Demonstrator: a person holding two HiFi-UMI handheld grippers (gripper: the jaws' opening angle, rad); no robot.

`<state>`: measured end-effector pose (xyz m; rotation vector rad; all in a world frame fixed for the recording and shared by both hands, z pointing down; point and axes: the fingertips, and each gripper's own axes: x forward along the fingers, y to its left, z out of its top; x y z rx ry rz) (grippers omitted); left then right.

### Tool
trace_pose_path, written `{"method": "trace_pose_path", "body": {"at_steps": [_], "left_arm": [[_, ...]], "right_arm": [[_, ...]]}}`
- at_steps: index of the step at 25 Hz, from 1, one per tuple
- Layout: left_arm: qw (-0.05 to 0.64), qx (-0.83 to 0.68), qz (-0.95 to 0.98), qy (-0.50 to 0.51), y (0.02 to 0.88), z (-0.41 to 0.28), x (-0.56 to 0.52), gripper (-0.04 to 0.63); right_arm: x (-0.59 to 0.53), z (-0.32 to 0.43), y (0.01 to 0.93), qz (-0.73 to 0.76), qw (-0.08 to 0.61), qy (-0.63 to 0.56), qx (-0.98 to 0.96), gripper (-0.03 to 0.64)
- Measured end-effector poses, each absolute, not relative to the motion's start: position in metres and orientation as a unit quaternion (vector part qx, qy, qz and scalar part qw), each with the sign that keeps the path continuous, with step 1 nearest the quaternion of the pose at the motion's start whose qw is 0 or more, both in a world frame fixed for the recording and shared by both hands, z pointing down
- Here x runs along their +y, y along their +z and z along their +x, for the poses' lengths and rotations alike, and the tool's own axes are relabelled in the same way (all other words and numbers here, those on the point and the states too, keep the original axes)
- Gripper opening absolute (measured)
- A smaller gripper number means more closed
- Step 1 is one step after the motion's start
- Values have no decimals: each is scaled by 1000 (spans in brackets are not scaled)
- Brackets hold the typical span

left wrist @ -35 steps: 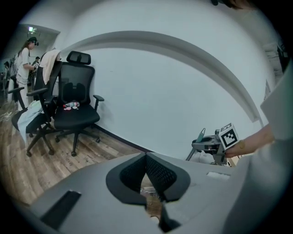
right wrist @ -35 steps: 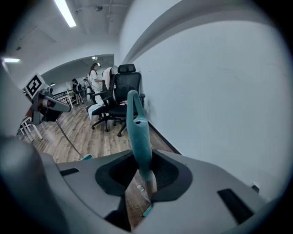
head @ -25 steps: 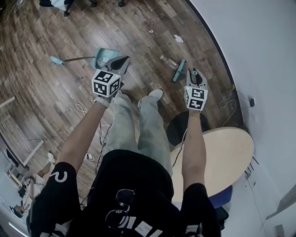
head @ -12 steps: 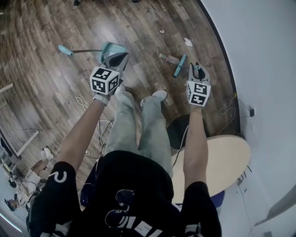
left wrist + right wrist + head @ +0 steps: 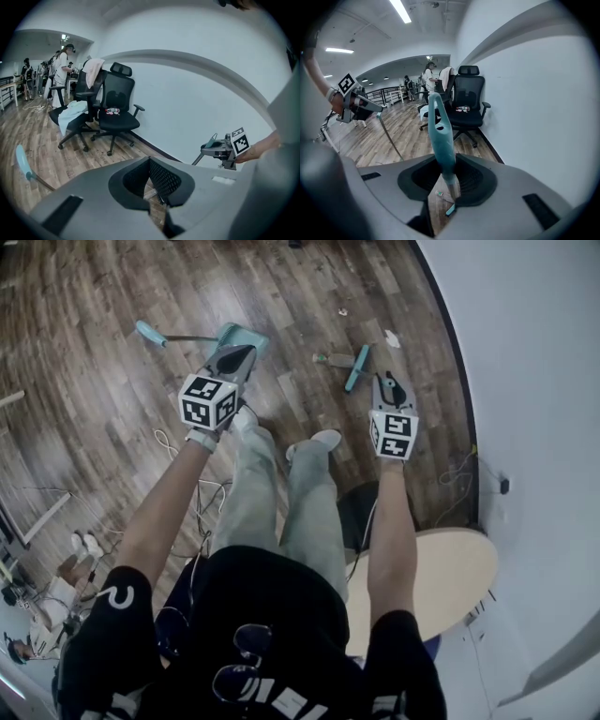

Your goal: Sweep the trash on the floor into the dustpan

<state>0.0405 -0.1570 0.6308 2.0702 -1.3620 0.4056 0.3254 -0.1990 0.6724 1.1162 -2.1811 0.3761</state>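
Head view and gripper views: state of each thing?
dustpan, held by its handle
bottle, lying on the floor, outside the dustpan
broom, held by its handle, head down beside the bottle
white scrap, loose on the floor
left tongs, shut on the dustpan's handle
right tongs, shut on the broom's handle
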Motion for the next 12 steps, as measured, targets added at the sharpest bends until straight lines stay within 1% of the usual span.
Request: {"method": "trace_pose_path", "body": {"at_steps": [12], "left_arm": [[309, -555, 761, 134, 626, -37, -133, -3]], "right_arm": [[-177, 230, 675, 377, 328, 133, -856, 87]]}}
